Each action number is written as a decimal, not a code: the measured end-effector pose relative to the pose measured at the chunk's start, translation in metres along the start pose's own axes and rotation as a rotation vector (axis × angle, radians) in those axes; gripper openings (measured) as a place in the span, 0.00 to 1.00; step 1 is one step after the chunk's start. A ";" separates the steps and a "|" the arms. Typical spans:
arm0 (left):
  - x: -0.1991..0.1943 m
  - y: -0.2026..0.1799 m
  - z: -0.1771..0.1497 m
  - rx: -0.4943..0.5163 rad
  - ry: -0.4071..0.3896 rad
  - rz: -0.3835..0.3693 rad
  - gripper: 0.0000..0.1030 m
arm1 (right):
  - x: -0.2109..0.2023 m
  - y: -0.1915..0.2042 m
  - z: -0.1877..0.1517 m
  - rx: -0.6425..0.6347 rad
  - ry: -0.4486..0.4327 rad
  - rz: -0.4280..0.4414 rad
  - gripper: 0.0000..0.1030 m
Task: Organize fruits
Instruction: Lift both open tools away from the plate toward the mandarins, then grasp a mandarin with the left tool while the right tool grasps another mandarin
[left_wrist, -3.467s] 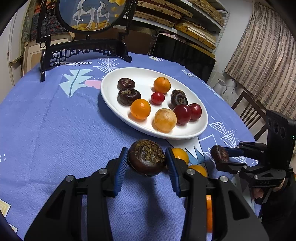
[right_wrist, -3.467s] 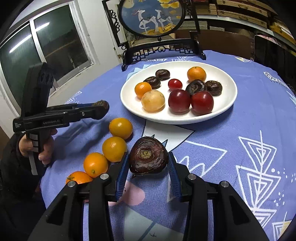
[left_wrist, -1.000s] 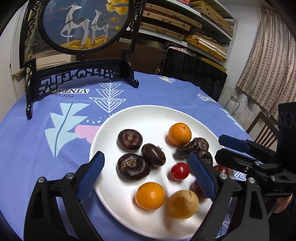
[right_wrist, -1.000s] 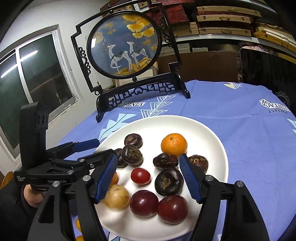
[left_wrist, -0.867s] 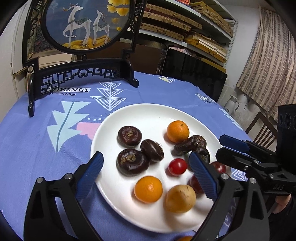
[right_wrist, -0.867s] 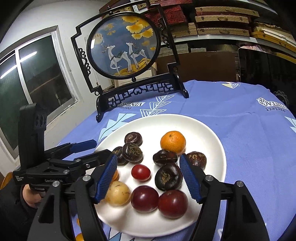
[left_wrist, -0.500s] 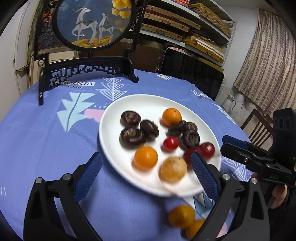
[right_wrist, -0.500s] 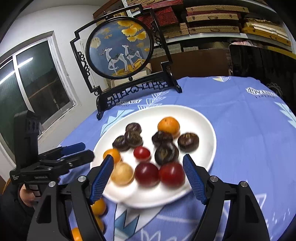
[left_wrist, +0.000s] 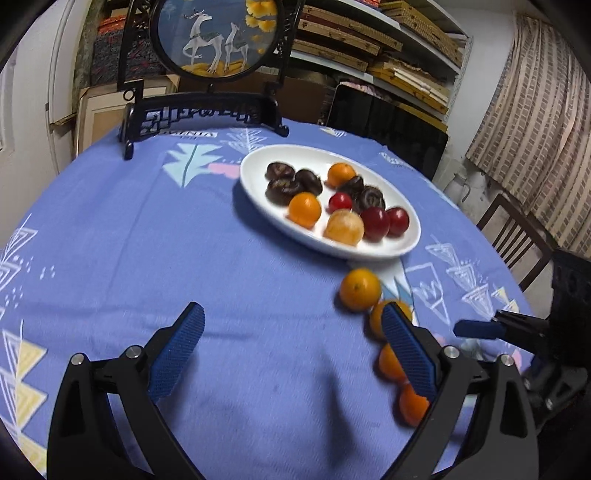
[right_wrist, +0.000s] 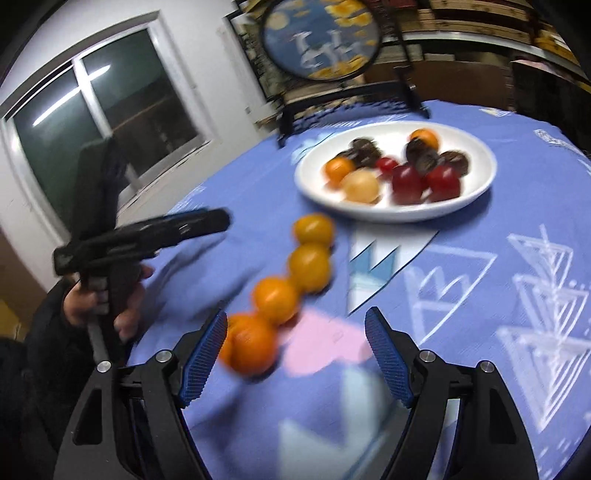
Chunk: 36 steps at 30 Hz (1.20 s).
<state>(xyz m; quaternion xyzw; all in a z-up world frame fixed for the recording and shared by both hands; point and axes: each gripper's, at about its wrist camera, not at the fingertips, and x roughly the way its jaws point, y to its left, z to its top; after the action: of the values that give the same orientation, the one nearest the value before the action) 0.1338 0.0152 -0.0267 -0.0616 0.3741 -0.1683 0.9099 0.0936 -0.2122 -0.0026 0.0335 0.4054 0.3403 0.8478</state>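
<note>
A white plate (left_wrist: 255, 186) holds dark water chestnuts, red fruits, oranges and a pale yellow fruit; it also shows in the right wrist view (right_wrist: 480, 177). Several loose oranges lie in a row on the blue tablecloth, the nearest to the plate in the left wrist view (left_wrist: 359, 288) and the closest one in the right wrist view (right_wrist: 255, 343). My left gripper (left_wrist: 291, 350) is open and empty over bare cloth, left of the row. My right gripper (right_wrist: 295, 354) is open and empty, just right of the nearest orange.
A black carved stand with a round deer picture (left_wrist: 218, 37) stands at the table's far edge. A dark panel and shelves are behind it. A wooden chair (left_wrist: 517, 236) is at the right. A window (right_wrist: 103, 122) is on the left wall.
Both grippers let go of their water chestnuts onto the plate, then pulled back toward the near edge. The row of loose oranges has come into view. Both stay open.
</note>
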 end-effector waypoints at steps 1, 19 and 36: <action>0.000 -0.002 -0.003 0.008 0.004 0.007 0.92 | 0.003 0.007 -0.003 -0.015 0.012 0.004 0.75; 0.003 -0.009 -0.014 0.026 0.036 0.033 0.92 | 0.032 0.030 -0.008 -0.046 0.058 -0.039 0.44; 0.011 -0.014 -0.016 0.051 0.066 0.068 0.92 | 0.012 0.004 -0.012 0.043 0.008 -0.002 0.44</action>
<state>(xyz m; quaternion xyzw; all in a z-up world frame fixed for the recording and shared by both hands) 0.1262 -0.0017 -0.0414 -0.0199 0.4012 -0.1489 0.9036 0.0881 -0.2048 -0.0173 0.0502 0.4160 0.3309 0.8455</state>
